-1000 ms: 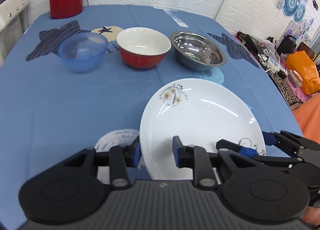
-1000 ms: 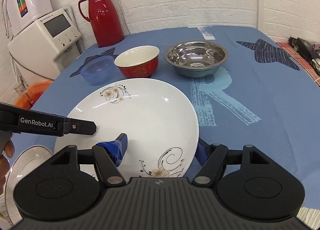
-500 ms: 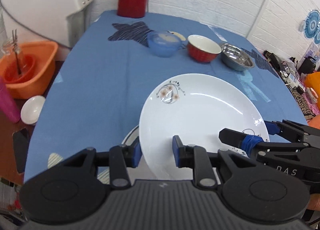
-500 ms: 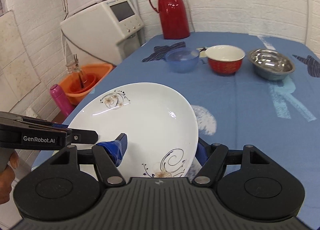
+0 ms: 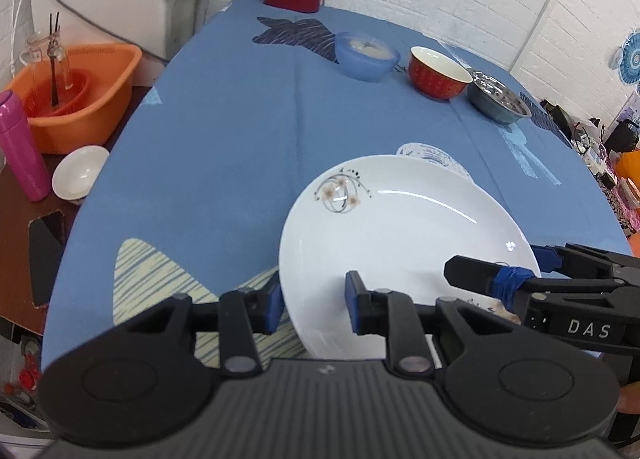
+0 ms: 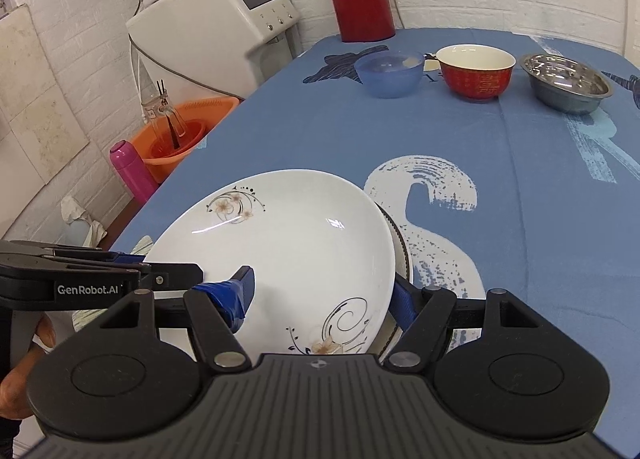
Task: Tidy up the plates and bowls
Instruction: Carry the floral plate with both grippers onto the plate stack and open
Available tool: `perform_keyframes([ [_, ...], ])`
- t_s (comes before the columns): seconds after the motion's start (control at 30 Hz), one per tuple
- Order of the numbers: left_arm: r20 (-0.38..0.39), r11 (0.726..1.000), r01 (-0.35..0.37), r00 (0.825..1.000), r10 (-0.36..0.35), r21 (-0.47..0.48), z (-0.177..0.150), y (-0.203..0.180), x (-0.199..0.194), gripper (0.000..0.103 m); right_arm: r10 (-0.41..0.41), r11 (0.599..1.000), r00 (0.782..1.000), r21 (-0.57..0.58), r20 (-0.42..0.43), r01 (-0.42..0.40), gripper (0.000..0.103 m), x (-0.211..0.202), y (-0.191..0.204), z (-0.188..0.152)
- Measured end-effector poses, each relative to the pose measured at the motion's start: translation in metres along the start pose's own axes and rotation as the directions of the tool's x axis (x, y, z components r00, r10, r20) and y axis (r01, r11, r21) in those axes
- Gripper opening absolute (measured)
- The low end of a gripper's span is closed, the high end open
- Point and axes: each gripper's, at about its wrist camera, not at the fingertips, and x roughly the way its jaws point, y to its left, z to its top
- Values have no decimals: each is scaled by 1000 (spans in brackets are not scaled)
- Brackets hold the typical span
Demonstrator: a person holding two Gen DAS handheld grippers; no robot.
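Holding white round ceramic plate w/ floral sprigs in both tools, at near edge of table, over blue printed tablecloth. Seems lifted and tilted, not lying flat on cloth.

L gripper: pinched on plate rim at approx 7 o'clock of plate in left wrist view, one pad under/outside rim, other pad on upper face. R gripper: likewise clamped on rim, approx 6 o'clock of plate in right wrist view, taped blue pad on upper face, other pad behind rim at 4 o'clock. Probably two grips because wide, slick, glazed: one pinch on rim alone would let it swing or slip.

Under plate, at 3 to 4 o'clock in right wrist view, peeping out: second plate w/ dark-banded rim. So prob. stacking step, lowering floral plate onto banded one. Can't tell whether already touching.

Far end of table, approx 12 to 1 o'clock, in a row: translucent blue plastic bowl, red ceramic bowl w/ white inside, shiny steel bowl. Set apart, un-nested, so bowl half of task looks not yet done.

Next, as a guess: level plate, centre over banded rim, ease down, then release. Risk: off-centre drop, chipping rims, or sliding toward table edge close by.
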Motion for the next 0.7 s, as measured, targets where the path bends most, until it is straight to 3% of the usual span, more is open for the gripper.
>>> perform_keyframes([
  [0.03, -3, 1000, 6, 1000, -6, -6, 1, 2, 0, 27, 1, 1000, 1000, 0, 5, -1, 56, -1, 0, 1],
  [0.1, 19, 1000, 18, 1000, -18, -6, 2, 4, -3, 51, -19, 1000, 1000, -15, 3, 19, 57, -2, 2, 1],
  [0.13, 34, 1000, 11, 999, -11, 0, 3, 4, -7, 54, -32, 999, 999, -18, 4, 32, 57, -3, 2, 1],
  [0.27, 78, 999, -21, 997, 19, 28, 10, -1, -16, 55, -48, 998, 999, -53, -24, 46, 57, 0, 5, 5],
  [0.7, 117, 1000, 1, 993, -3, 14, 26, -10, -30, 57, -88, 991, 990, -109, -109, 77, 57, -4, 1, 9],
])
